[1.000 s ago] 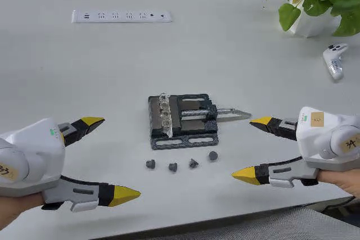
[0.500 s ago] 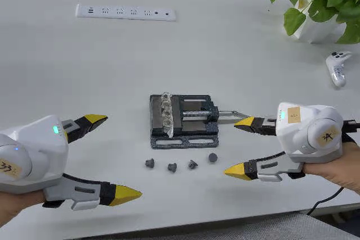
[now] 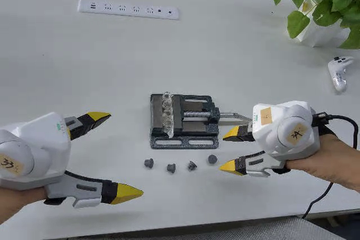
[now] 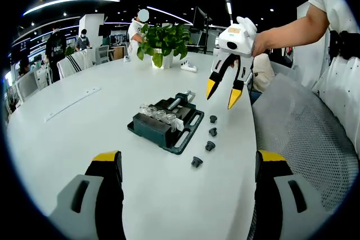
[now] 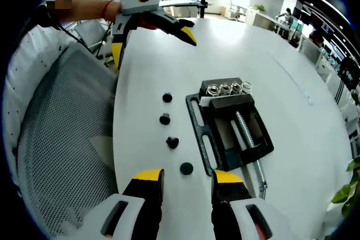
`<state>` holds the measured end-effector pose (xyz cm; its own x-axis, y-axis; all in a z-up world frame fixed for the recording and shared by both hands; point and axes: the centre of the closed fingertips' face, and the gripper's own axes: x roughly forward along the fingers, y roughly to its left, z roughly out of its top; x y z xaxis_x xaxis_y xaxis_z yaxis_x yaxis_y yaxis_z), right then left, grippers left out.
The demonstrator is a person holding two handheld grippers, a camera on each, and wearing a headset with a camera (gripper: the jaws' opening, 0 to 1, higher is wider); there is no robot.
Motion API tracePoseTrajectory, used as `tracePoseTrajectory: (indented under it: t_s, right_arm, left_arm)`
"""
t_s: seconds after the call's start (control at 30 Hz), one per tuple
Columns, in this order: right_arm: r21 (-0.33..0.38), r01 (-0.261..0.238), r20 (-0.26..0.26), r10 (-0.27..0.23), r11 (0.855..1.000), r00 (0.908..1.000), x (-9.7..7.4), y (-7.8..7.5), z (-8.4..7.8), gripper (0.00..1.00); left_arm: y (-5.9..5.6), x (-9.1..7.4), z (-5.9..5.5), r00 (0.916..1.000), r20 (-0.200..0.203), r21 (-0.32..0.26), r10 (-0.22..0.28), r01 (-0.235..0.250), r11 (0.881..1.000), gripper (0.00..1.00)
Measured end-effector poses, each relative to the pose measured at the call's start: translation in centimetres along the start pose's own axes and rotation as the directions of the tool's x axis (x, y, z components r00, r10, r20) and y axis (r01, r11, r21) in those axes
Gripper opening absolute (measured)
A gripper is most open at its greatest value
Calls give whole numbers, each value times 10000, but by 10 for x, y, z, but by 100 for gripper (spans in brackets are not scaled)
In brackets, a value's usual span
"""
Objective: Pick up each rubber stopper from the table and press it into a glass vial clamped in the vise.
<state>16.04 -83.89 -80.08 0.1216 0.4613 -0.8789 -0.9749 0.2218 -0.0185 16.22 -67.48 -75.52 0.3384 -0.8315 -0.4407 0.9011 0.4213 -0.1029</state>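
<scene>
A dark vise (image 3: 183, 121) stands mid-table with a row of glass vials (image 3: 167, 111) clamped at its left end. Several dark rubber stoppers (image 3: 171, 168) lie in a line in front of it. My right gripper (image 3: 229, 150) is open just right of the rightmost stopper (image 3: 212, 159). In the right gripper view that stopper (image 5: 186, 168) lies just ahead of the gap between my jaw tips (image 5: 187, 177), beside the vise (image 5: 233, 122). My left gripper (image 3: 115, 155) hangs wide open and empty at the near left, well apart from the stoppers (image 4: 209, 146) and vise (image 4: 166, 122).
A white power strip (image 3: 128, 9) lies at the back left. A potted plant (image 3: 323, 4) and a white game controller (image 3: 339, 71) sit at the back right. A black cable (image 3: 337, 122) trails from the right gripper. The table's front edge runs just below both hands.
My right gripper has moved left and forward to the rightmost stopper, and its jaws have narrowed somewhat. The left gripper has barely moved.
</scene>
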Motion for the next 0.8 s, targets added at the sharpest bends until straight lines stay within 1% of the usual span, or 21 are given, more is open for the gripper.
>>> tracePoseTrajectory:
  t_s: [0.07, 0.23, 0.27, 0.3, 0.47, 0.53, 0.67, 0.8]
  right_arm:
    - [-131, 23, -246, -27, 9999, 9997, 3, -1, -2, 25]
    - [-296, -9, -530, -6, 9996, 9986, 10, -3, -1, 13]
    - [-300, -61, -538, 45, 9995, 9985, 11, -2, 0, 12]
    - [-297, -161, -558, 145, 9994, 9983, 12, -1, 0, 12]
    - [-625, -324, -850, 270, 9975, 9960, 21, 1, -2, 13]
    - [-731, -367, -996, 294, 9966, 9946, 23, 1, -4, 12]
    - [-848, -445, -1088, 351, 9954, 9934, 24, 2, -3, 12]
    - [-1053, -526, -1311, 385, 9930, 9906, 29, 3, -7, 12]
  left_arm:
    - [0, 0, 0, 10000, 14, -27, 0, 0, 10000, 98]
    - [0, 0, -1, 10000, 59, -100, -8, 9, 9999, 98]
    - [0, 0, -1, 10000, 58, -116, -11, 12, 9999, 98]
    - [0, 0, -2, 10000, 64, -122, -11, 12, 9999, 98]
    - [2, 1, -5, 9999, 99, -191, -12, 14, 9998, 98]
    - [4, 1, -7, 9999, 117, -205, -15, 17, 9998, 98]
    - [8, 1, -9, 9999, 154, -255, 25, -21, 9997, 98]
    - [9, 2, -10, 9998, 189, -301, 46, -40, 9995, 98]
